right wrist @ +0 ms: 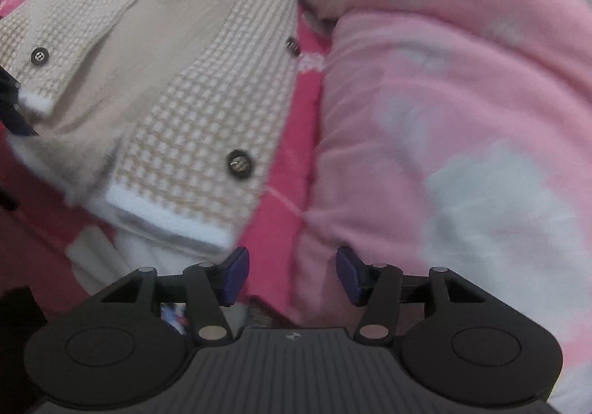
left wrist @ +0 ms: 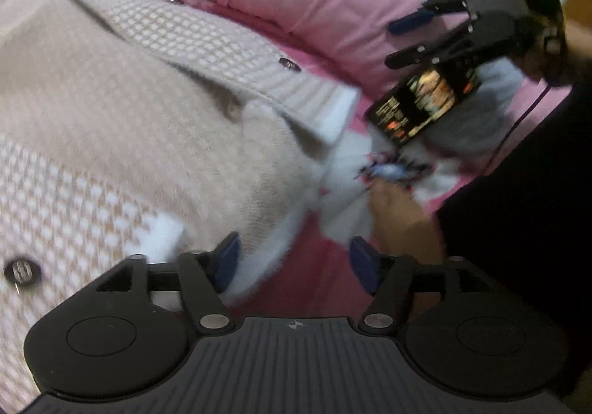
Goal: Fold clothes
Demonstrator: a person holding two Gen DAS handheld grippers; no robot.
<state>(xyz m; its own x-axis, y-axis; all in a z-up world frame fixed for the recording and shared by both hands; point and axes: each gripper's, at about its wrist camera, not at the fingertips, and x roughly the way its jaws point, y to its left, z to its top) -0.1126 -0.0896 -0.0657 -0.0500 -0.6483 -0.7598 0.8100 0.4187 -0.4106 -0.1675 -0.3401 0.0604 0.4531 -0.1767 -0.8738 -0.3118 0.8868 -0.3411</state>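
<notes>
While it fills the far right of both views, the pink duvet (right wrist: pixel 462 99) lies bunched along the bed, whose deeper pink sheet (right wrist: pixel 292 162) shows beside it. The beige cardigan (right wrist: pixel 177 88) is spread flat on that sheet to the left of the duvet, its checked front band carrying dark round buttons (right wrist: pixel 238 163) and its white hem nearest the cameras. A small black phone-like screen (left wrist: pixel 425 103) sits under the right tongs in the left view. The left tongs (left wrist: pixel 296 266) stand wide open with nothing between the blue pads, just over the cardigan's fluffy white edge. The right tongs (right wrist: pixel 292 275) are likewise parted and empty, hovering near the hem's corner above the sheet.
</notes>
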